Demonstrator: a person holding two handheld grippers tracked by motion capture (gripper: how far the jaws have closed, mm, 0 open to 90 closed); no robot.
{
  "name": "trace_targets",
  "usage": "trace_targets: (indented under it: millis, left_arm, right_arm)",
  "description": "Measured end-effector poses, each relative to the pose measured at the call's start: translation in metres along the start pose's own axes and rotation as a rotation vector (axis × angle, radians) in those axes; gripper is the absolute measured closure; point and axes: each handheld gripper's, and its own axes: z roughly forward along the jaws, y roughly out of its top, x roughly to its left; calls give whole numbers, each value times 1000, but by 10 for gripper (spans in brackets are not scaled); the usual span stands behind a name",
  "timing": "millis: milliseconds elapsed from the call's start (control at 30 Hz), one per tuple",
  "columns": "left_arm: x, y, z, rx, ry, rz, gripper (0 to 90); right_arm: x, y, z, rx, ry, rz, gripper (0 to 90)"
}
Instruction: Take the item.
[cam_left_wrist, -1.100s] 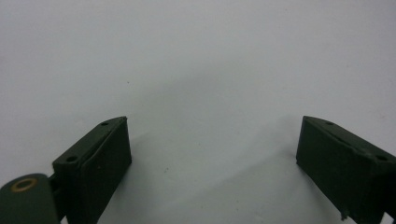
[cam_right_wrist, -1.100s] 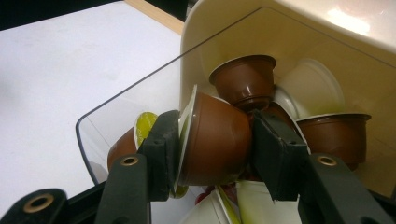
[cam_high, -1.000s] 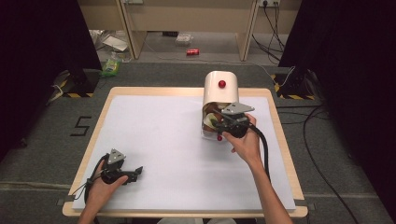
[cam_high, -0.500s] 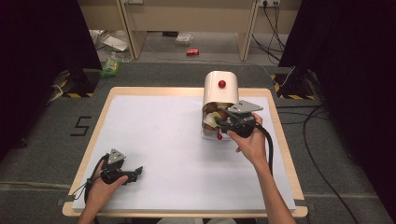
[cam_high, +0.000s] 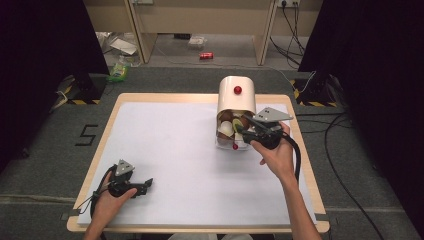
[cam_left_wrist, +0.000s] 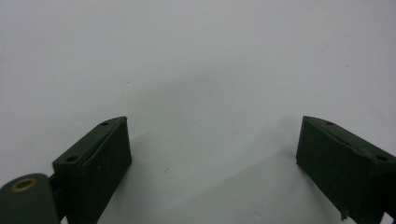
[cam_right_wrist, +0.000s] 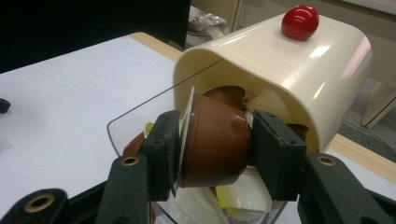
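Note:
A cream dispenser (cam_high: 237, 96) (cam_right_wrist: 289, 65) with a red knob (cam_high: 237, 90) (cam_right_wrist: 300, 22) on top stands at the table's far right. Its clear front bin (cam_high: 226, 145) (cam_right_wrist: 135, 116) holds several brown, white and yellow capsules. My right gripper (cam_high: 245, 131) (cam_right_wrist: 215, 144) is at the bin's mouth, shut on a brown capsule (cam_right_wrist: 217, 140) (cam_high: 242, 121) with a white foil lid. My left gripper (cam_high: 145, 186) (cam_left_wrist: 212, 158) rests open on the white table cover near the front left, with nothing between its jaws.
The white cover (cam_high: 170, 150) spans most of the wooden table (cam_high: 97, 165). Cables (cam_high: 345, 165) trail on the floor to the right. A red can (cam_high: 206, 55) and litter lie on the floor beyond the table.
My right gripper has lifted slightly and shifted right at the bin, with the brown capsule in its jaws. The left gripper has stayed put.

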Motion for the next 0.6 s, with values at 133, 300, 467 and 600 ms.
trace_targets:
  millis: [133, 300, 467, 600]
  left_arm:
    - [0, 0, 0, 0, 0, 0, 96]
    - [0, 0, 0, 0, 0, 0, 96]
    - [0, 0, 0, 0, 0, 0, 97]
    - [0, 0, 0, 0, 0, 0, 96]
  right_arm:
    - [0, 0, -6, -4, -4, -3, 534]
    - [-1, -3, -13, -4, -4, -4, 534]
    - [-4, -8, -20, -1, -6, 8, 534]
    - [-8, -11, -27, -1, -15, 11, 534]
